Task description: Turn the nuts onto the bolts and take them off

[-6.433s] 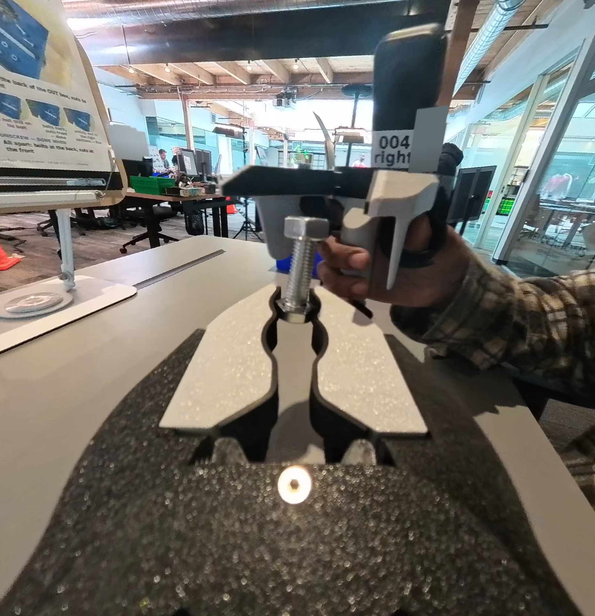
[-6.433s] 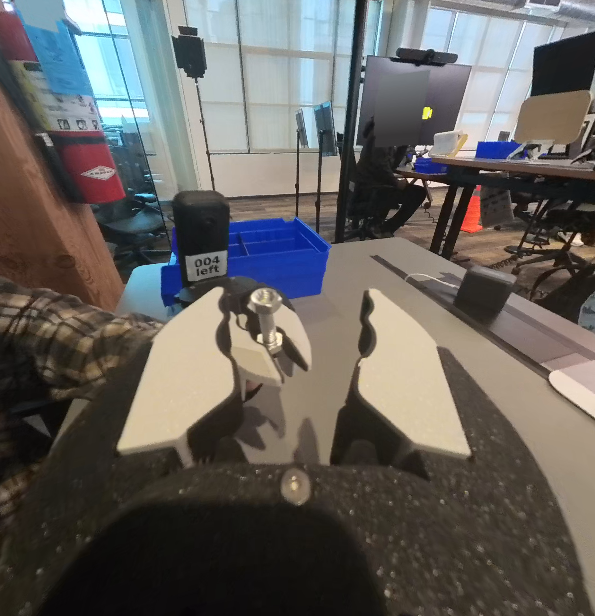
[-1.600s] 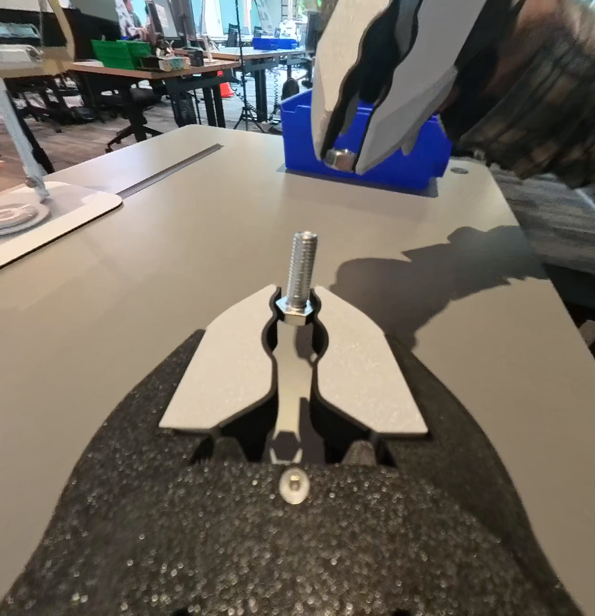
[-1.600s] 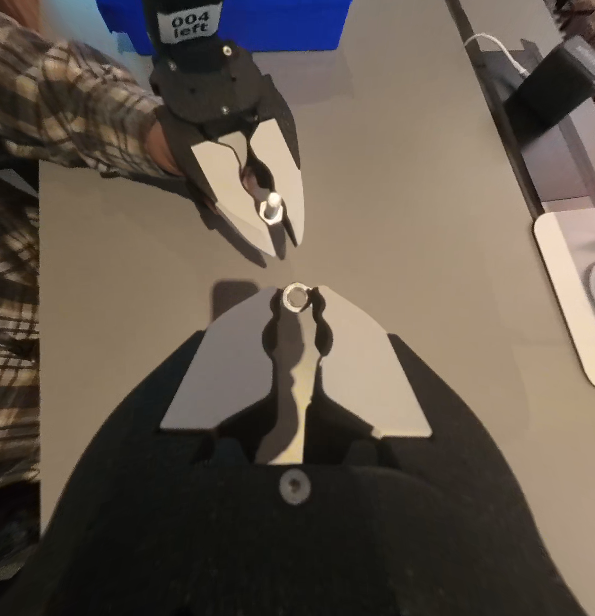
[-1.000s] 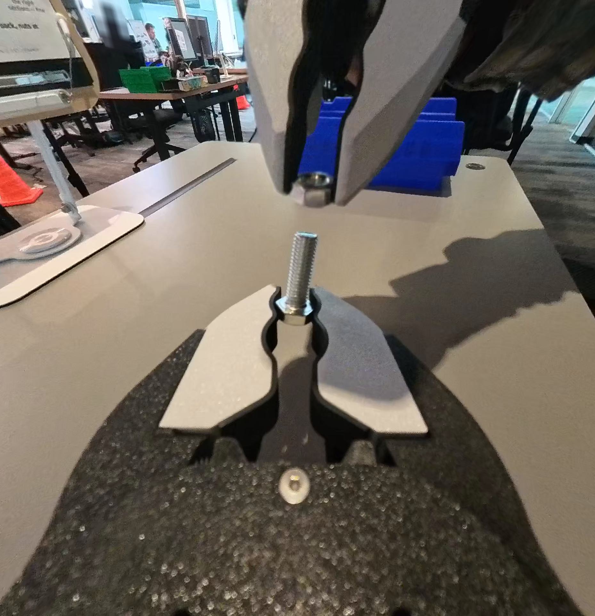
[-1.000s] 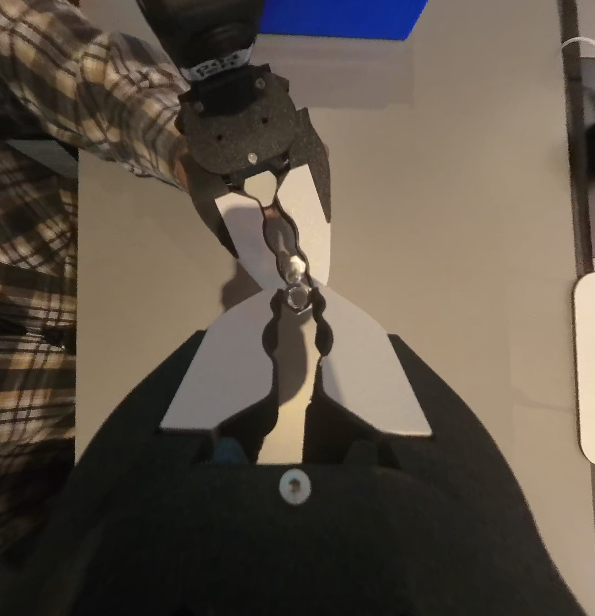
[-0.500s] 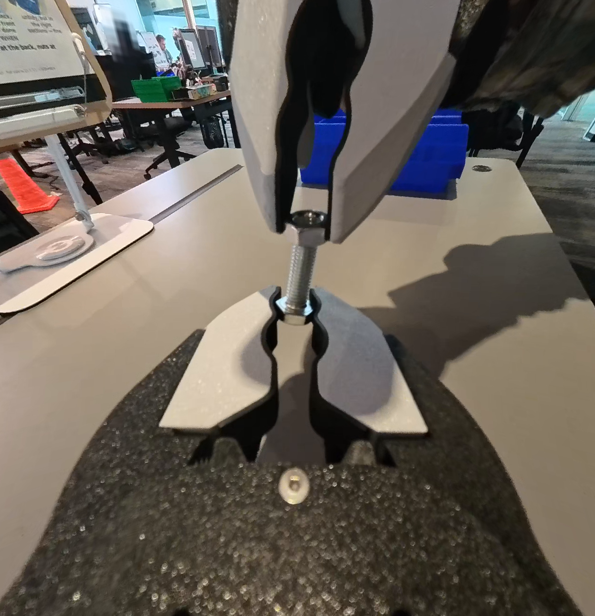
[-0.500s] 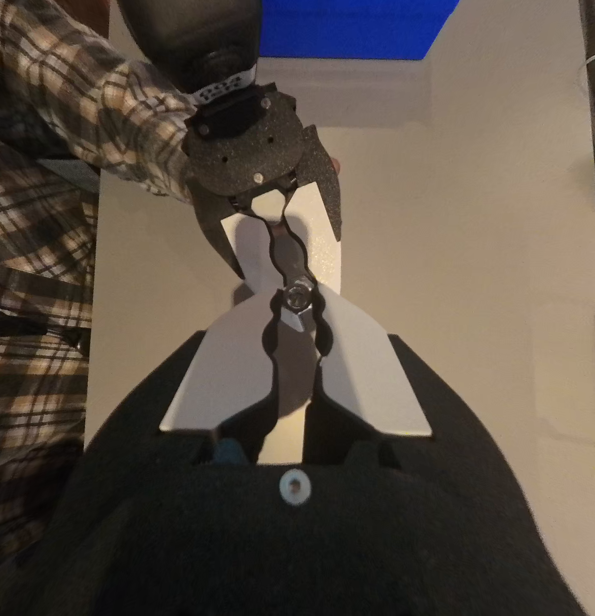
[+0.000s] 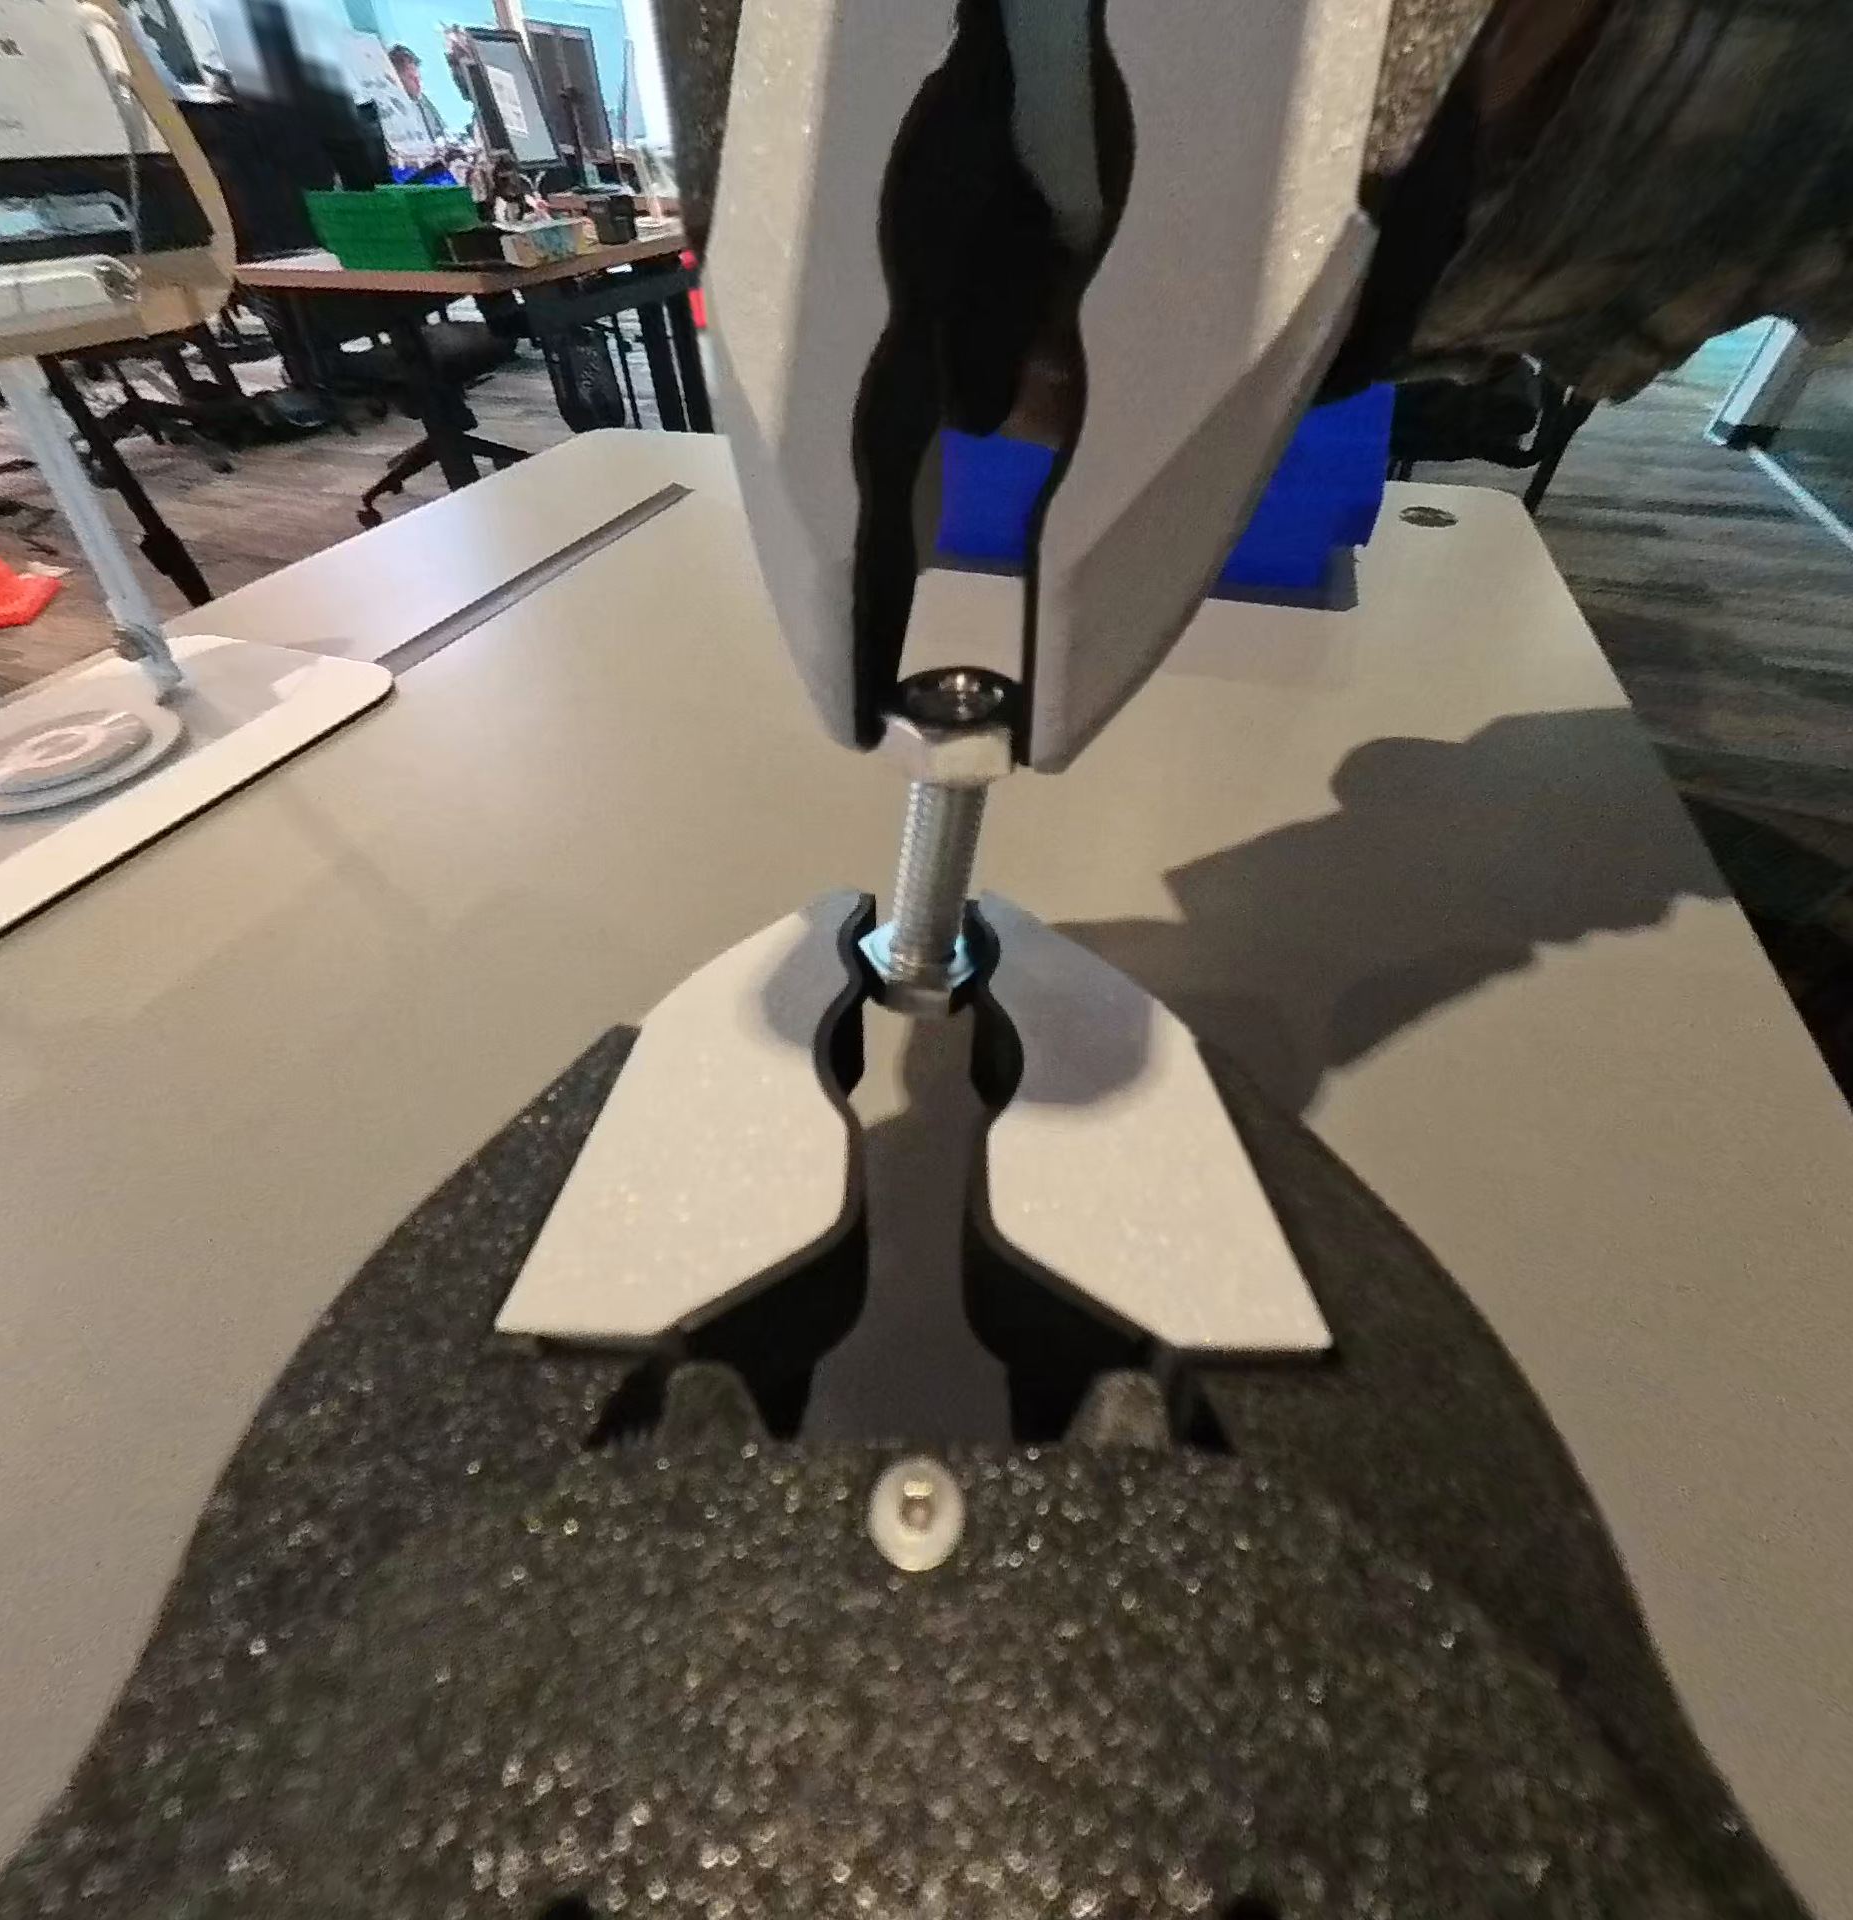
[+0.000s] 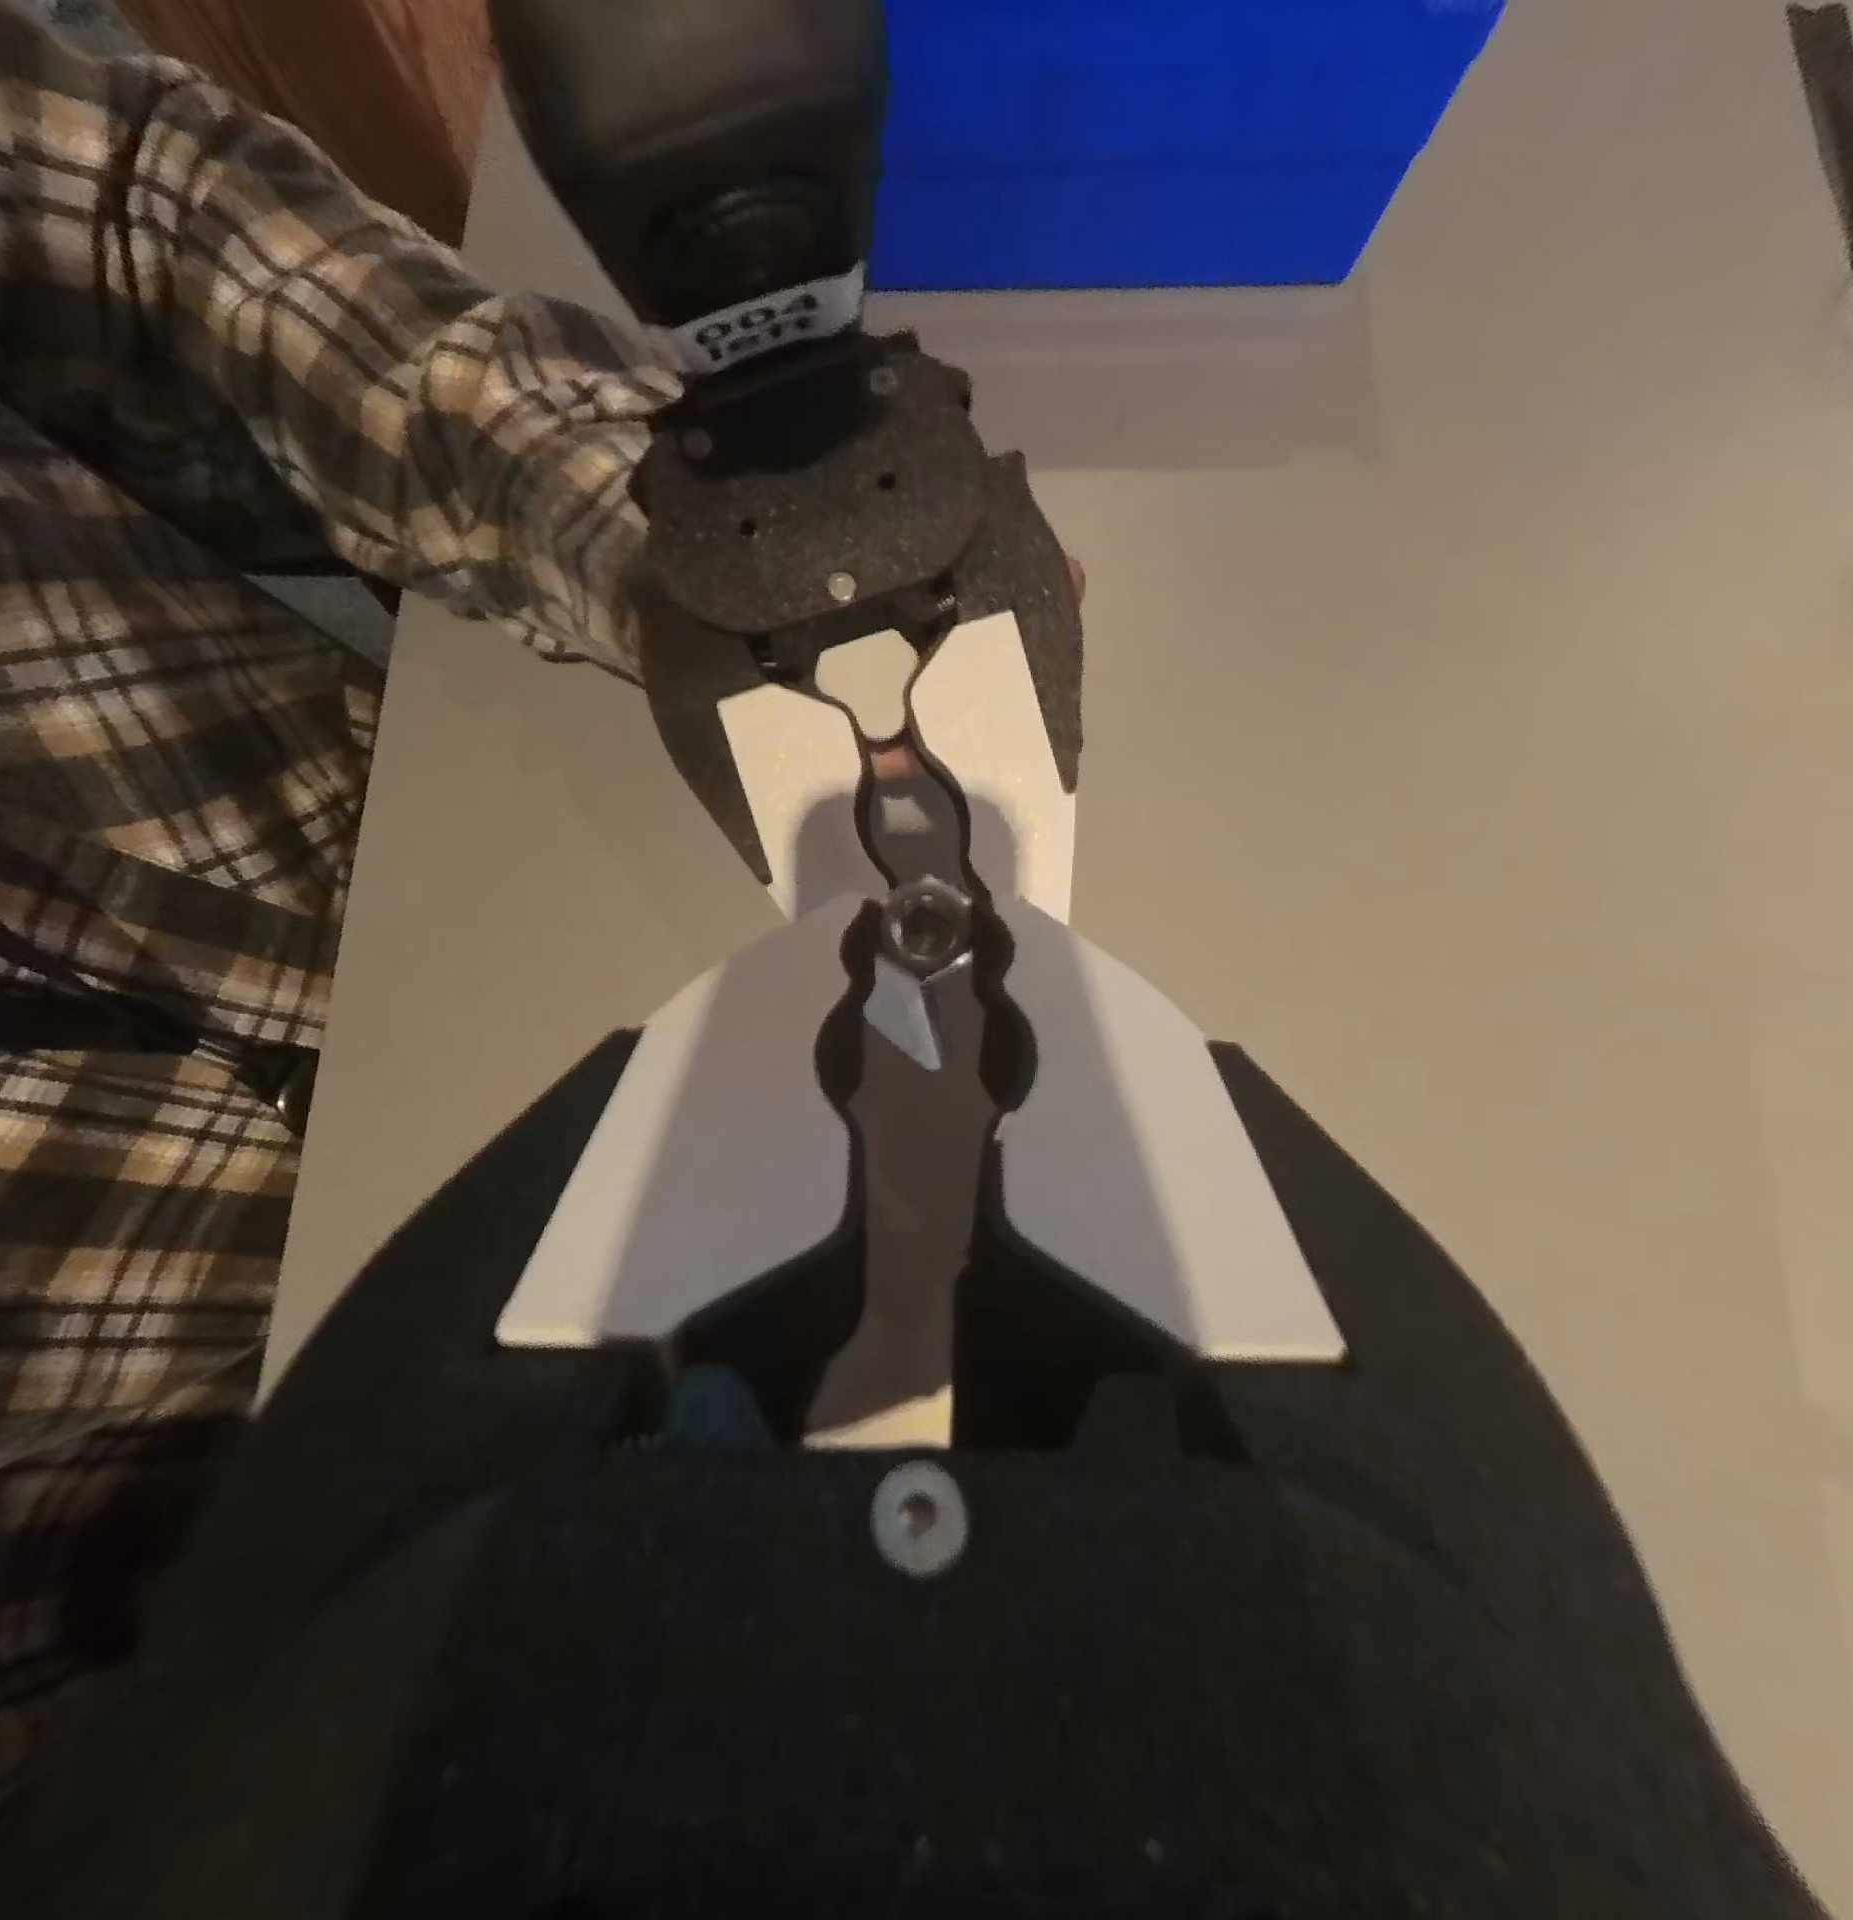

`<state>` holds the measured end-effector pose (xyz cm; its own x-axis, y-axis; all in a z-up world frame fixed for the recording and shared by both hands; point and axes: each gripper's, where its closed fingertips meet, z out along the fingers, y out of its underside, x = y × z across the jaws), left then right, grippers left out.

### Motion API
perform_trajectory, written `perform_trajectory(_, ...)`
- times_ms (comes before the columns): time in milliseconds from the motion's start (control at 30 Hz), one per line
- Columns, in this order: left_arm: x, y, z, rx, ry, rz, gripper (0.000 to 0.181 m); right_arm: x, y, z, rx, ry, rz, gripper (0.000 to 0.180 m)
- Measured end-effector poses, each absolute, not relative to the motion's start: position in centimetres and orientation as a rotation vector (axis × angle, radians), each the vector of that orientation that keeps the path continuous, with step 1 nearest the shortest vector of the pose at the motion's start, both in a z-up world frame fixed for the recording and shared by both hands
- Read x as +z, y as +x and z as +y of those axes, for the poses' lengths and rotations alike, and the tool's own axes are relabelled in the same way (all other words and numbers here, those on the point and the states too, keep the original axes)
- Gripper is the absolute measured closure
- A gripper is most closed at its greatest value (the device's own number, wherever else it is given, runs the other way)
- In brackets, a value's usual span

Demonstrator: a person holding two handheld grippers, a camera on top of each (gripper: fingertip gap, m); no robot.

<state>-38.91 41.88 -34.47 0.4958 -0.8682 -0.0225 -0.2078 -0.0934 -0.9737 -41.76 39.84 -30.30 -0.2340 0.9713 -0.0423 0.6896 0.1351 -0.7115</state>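
Sitting now on the tip of the upright threaded silver bolt (image 9: pixel 930 852), the small hexagonal steel nut (image 9: pixel 951 727) is pinched between the white fingers of the right gripper (image 9: pixel 953 732), which points straight down. A second ago the nut hung clear above the thread; it has since come down onto it, so turning can likely begin. The left gripper (image 9: pixel 917 961) is clamped on the bolt's hex head, holding the shaft vertical above the grey table (image 9: pixel 382 935). At the table's far edge stands a blue plastic bin (image 9: pixel 1306 499); a plaid sleeve (image 10: pixel 226 436) shows at the left of the right wrist view.
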Motion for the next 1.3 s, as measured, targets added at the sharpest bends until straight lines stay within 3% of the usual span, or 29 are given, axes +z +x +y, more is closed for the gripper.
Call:
perform_trajectory(400, -34.0, -39.0, 41.7, -0.709, -1.589, 0.963, 0.166, -29.7, -42.1, 39.4, 0.900, -1.362, -2.127, 0.162)
perform_trajectory(1300, -31.5, -39.6, 41.3, -0.675, -1.469, 0.917, 0.166, -27.1, -42.8, 38.4, 1.302, -1.102, -1.783, 0.163)
